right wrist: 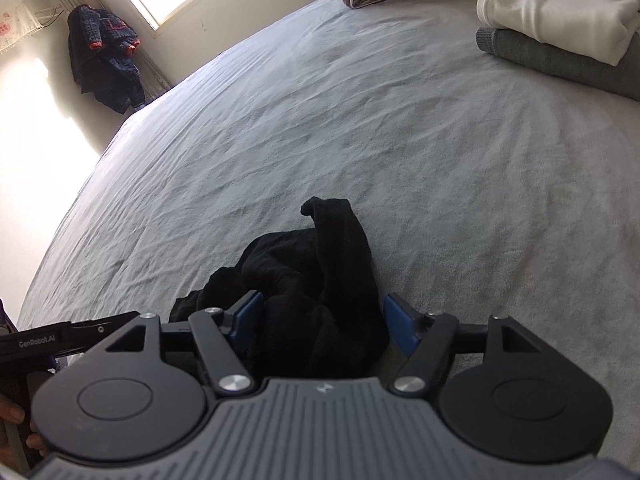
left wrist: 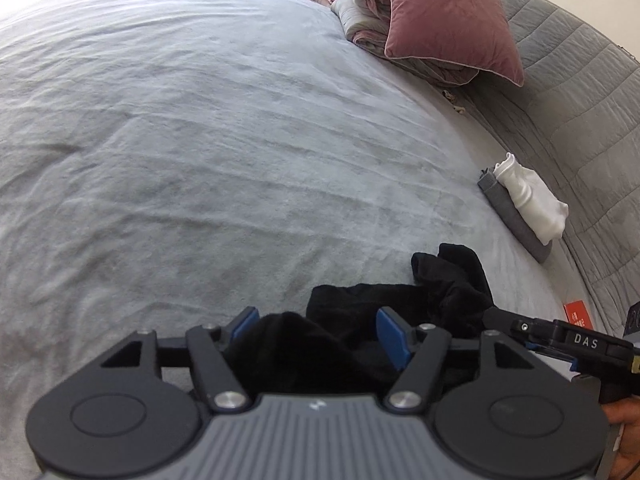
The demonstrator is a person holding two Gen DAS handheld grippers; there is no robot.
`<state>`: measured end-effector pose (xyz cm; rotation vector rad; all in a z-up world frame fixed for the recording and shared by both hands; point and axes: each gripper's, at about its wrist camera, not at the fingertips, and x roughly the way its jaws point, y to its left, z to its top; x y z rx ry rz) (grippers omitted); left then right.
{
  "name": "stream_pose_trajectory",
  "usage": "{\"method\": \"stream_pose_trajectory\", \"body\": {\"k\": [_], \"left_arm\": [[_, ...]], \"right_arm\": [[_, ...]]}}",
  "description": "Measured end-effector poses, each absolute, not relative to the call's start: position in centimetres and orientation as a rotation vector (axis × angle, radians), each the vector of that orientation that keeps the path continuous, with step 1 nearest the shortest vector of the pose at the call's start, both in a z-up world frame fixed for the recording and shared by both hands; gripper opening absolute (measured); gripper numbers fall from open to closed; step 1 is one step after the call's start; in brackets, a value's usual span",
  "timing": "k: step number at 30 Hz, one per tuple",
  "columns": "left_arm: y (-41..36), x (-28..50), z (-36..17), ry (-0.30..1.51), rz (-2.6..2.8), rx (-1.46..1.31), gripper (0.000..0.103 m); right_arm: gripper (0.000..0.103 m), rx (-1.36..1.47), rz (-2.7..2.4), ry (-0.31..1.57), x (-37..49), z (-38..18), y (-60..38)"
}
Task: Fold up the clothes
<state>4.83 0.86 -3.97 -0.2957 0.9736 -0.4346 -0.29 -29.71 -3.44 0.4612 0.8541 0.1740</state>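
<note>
The black garment [left wrist: 400, 304] lies crumpled on the bed [left wrist: 200, 140], bunched directly ahead of both tools and partly between their blue pads. The left tool [left wrist: 316, 330] stands wide, its pads clear of the cloth that sits in the gap; the right tool [right wrist: 322, 322] is likewise spread, cloth heaped between its pads but not pinched. Neither has hold of anything.

The step in hand looks like taking a fresh grip to spread the piece flat. To do it well, I would pick out an edge or corner rather than the thick middle of the heap, one tool to each side, close on a single layer, then draw apart until the cloth lies smooth before any fold.

Further ahead and to the right of the right tool rests a folded white garment [right wrist: 560, 12] on a folded grey garment [right wrist: 560, 56]; beyond are a pink pillow [left wrist: 448, 16] and rolled bedding.

Readable writing: "DAS" on the right tool's side, "GenRobot.AI" on the left tool's side
</note>
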Motion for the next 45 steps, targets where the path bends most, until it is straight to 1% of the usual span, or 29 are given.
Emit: {"method": "stream_pose_trajectory", "body": {"k": [3, 8, 13, 15, 16, 17, 18, 20, 21, 23, 24, 27, 31, 35, 38, 40, 42, 43, 44, 45], "left_arm": [[0.2, 5.4, -4.8, 1.000, -0.438, -0.301, 0.066], [0.1, 5.8, -5.2, 0.997, -0.434, -0.322, 0.066], [-0.2, 5.9, -5.3, 0.983, -0.436, -0.314, 0.063], [-0.5, 5.9, -5.3, 0.977, -0.434, -0.303, 0.059], [-0.6, 5.9, -5.4, 0.975, -0.435, -0.299, 0.052], [-0.7, 5.9, -5.4, 0.974, -0.436, -0.296, 0.040], [-0.8, 5.9, -5.5, 0.975, -0.439, -0.299, 0.034], [-1.0, 6.0, -5.8, 0.980, -0.449, -0.310, 0.012], [-1.1, 5.9, -5.7, 0.972, -0.445, -0.313, 0.011], [-1.1, 5.7, -5.4, 0.938, -0.428, -0.314, 0.008], [-1.0, 5.6, -5.0, 0.913, -0.418, -0.312, 0.008], [-0.2, 5.3, -3.7, 0.835, -0.377, -0.311, 0.007], [1.7, 5.3, -2.0, 0.732, -0.282, -0.303, 0.006], [3.6, 5.2, -0.6, 0.655, -0.192, -0.289, 0.006], [4.9, 5.2, -0.1, 0.630, -0.125, -0.275, 0.006], [5.8, 5.0, 0.1, 0.629, -0.088, -0.273, 0.006], [6.7, 4.8, 0.2, 0.631, -0.060, -0.272, 0.006], [7.0, 4.6, 0.3, 0.634, -0.053, -0.270, 0.006], [7.4, 4.4, 0.3, 0.637, -0.045, -0.268, 0.006], [7.7, 4.1, 0.4, 0.639, -0.044, -0.258, 0.006]], "right_arm": [[0.074, 0.461, 0.171, 0.866, -0.3, -3.7, -29.5], [0.075, 0.462, 0.167, 0.875, -0.1, -3.8, -29.6], [0.075, 0.469, 0.167, 0.867, 0.0, -3.9, -29.6], [0.075, 0.475, 0.164, 0.857, 0.0, -4.0, -29.7], [0.075, 0.478, 0.161, 0.853, 0.0, -4.0, -29.8], [0.073, 0.483, 0.157, 0.849, 0.0, -4.0, -29.9], [0.071, 0.489, 0.152, 0.844, 0.0, -4.0, -29.9], [0.044, 0.501, 0.151, 0.836, 0.0, -3.9, -30.0], [0.040, 0.506, 0.148, 0.835, 0.1, -3.9, -30.0], [0.028, 0.507, 0.145, 0.826, 0.1, -3.8, -30.0], [0.027, 0.505, 0.143, 0.817, 0.0, -3.7, -30.1], [0.020, 0.503, 0.138, 0.788, -0.2, -3.2, -30.3], [0.008, 0.500, 0.108, 0.737, -0.4, -2.5, -30.9], [0.008, 0.520, 0.114, 0.722, -0.3, -2.1, -31.5], [0.017, 0.530, 0.122, 0.717, -0.4, -2.0, -31.4], [0.017, 0.531, 0.131, 0.724, -0.4, -2.0, -31.4], [0.027, 0.537, 0.140, 0.731, -0.3, -2.1, -31.2], [0.045, 0.540, 0.143, 0.734, -0.3, -2.2, -31.2], [0.051, 0.542, 0.145, 0.738, -0.2, -2.2, -31.1], [0.051, 0.538, 0.150, 0.743, -0.1, -2.3, -30.9]]}}
